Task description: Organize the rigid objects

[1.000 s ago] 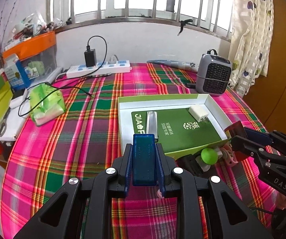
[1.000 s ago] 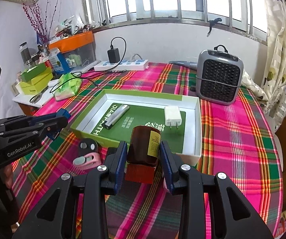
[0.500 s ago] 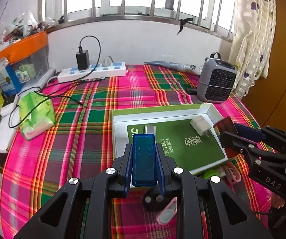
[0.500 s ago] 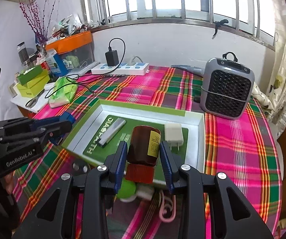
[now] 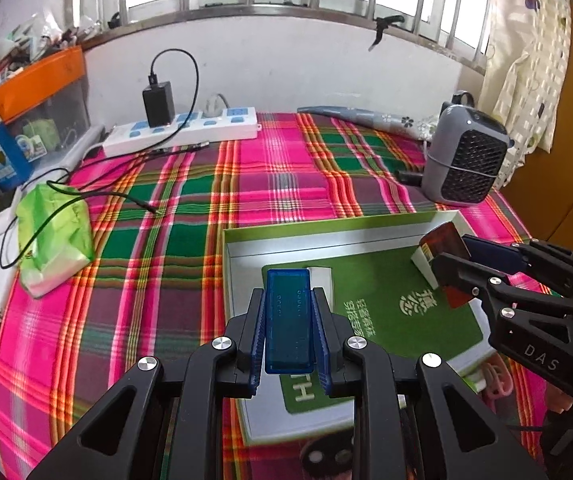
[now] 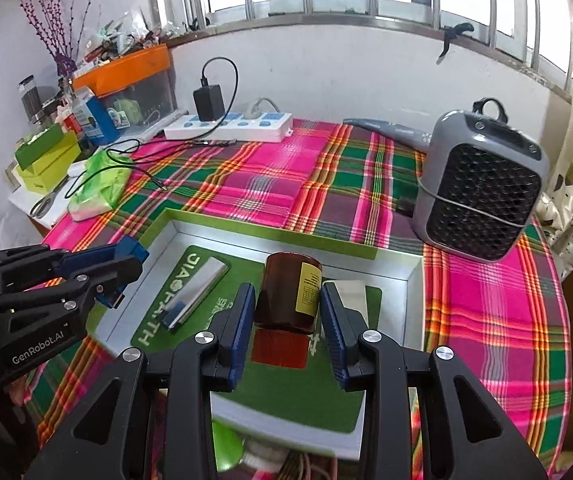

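My left gripper (image 5: 288, 300) is shut on a blue translucent USB stick (image 5: 288, 320) and holds it over the left part of the open green-rimmed white box (image 5: 326, 236). My right gripper (image 6: 287, 300) is shut on a brown bottle with a red cap and yellow label (image 6: 289, 290), held over the box (image 6: 286, 232). In the box lie a silver bar (image 6: 196, 292) and a white charger plug (image 6: 350, 292), partly hidden behind the bottle. The right gripper with the bottle (image 5: 444, 240) shows at the right of the left wrist view.
A grey fan heater (image 6: 482, 196) stands at the back right. A white power strip with a black charger (image 5: 182, 130) lies at the back. A green tissue pack (image 5: 52, 236) lies at the left. A green ball (image 6: 226, 452) and pink clips lie in front of the box.
Both grippers have moved forward with their objects, from in front of the box to over it. The small items in front of the box have slid under the view.
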{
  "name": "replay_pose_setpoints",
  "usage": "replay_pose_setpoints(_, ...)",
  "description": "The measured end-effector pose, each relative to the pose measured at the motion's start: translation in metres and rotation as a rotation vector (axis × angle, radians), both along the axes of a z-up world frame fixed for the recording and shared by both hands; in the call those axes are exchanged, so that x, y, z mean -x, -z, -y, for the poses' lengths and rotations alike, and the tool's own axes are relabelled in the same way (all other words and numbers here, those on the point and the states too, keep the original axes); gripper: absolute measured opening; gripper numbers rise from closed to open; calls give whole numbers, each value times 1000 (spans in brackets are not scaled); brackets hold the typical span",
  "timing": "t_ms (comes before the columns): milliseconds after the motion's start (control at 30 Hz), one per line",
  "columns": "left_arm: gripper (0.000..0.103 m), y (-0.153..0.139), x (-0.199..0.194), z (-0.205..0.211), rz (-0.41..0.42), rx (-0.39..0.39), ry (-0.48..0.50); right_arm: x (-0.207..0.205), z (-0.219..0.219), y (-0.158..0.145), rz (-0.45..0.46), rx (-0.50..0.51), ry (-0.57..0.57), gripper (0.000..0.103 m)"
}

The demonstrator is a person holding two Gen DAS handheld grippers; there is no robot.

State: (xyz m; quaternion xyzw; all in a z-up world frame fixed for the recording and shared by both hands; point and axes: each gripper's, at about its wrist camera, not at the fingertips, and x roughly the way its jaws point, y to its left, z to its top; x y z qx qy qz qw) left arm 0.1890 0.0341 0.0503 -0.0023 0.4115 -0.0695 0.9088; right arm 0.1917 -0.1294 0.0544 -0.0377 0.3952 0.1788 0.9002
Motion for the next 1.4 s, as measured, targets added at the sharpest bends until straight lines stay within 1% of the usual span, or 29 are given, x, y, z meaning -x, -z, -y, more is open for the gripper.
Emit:
replay_pose_setpoints(367, 21, 18, -24, 2, -38, -12, -4, -23, -6, 20, -55, 5, -15, 35)
replay_pose_setpoints(767, 21, 30, -33, 5, -61, -26, -2, -33, -12, 32, -80, 29, -26, 35)
replay_pose_setpoints(1400, 21, 31, -35, 5, -66, -32, 1, -37, -12, 33, -74, 19, -23, 35)
